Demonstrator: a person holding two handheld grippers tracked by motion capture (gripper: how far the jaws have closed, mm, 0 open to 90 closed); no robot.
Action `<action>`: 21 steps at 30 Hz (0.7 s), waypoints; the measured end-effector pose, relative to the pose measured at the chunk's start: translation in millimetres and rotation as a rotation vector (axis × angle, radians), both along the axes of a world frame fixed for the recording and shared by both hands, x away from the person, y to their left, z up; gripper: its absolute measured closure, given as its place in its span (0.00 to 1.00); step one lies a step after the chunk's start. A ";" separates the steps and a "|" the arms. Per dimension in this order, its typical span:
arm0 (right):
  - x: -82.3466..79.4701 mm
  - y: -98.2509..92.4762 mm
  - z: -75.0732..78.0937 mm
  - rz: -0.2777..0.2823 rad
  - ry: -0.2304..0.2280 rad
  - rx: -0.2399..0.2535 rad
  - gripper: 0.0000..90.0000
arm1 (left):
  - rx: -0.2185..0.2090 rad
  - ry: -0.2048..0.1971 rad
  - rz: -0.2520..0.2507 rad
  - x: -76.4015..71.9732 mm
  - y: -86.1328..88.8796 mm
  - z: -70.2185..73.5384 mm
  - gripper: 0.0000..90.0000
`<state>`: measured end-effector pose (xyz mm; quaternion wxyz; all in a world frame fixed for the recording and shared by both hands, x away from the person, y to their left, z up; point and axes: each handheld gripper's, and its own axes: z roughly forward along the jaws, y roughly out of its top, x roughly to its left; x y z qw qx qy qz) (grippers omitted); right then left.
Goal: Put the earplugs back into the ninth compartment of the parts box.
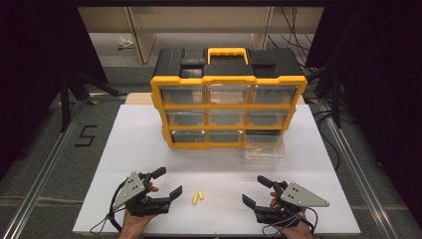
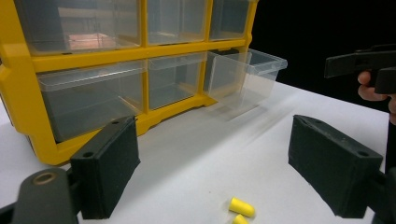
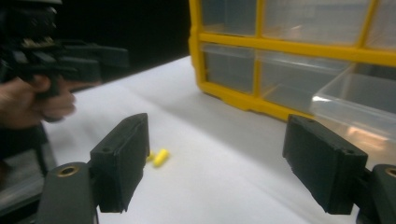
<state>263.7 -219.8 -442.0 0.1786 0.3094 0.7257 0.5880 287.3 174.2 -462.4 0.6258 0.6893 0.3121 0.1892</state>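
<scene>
Two small yellow earplugs [image 1: 197,197] lie side by side on the white table [image 1: 139,149] near its front edge, between my two grippers. My left gripper [image 1: 169,181] is to their left, open and empty; in the left gripper view [image 2: 222,163] the earplugs [image 2: 241,206] lie just ahead between its jaws. My right gripper [image 1: 254,189] is to their right, also open and empty. In the right gripper view [image 3: 222,161] the earplugs [image 3: 160,157] sit beyond the left jaw. A yellow and black drawer organizer [image 1: 228,97] stands at the back, its bottom right clear drawer [image 1: 263,147] pulled out.
The organizer [image 2: 93,60] holds several clear drawers, the others pushed in. The pulled-out drawer [image 3: 355,107] looks empty and juts over the table toward the right gripper's side. Bare white table lies between the earplugs and the organizer. Dark floor and metal rails surround the table.
</scene>
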 end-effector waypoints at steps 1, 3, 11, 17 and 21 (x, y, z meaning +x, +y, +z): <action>0.1 2.0 0.3 0.003 0.001 -0.001 0.26 | 0.000 0.000 0.000 0.0 0.0 0.0 0.17; 0.5 5.8 0.7 0.002 -0.002 -0.013 0.26 | 0.001 -0.003 0.005 -0.1 0.3 0.1 0.17; 10.3 19.6 2.4 0.025 0.035 -0.087 0.26 | -0.011 -0.002 0.007 0.2 1.1 0.5 0.17; 21.3 36.6 5.3 0.036 0.044 -0.173 0.28 | -0.009 -0.006 0.016 0.0 1.7 0.6 0.17; 30.5 48.3 9.9 0.044 0.068 -0.197 0.30 | -0.006 -0.010 0.015 -0.5 1.6 0.9 0.17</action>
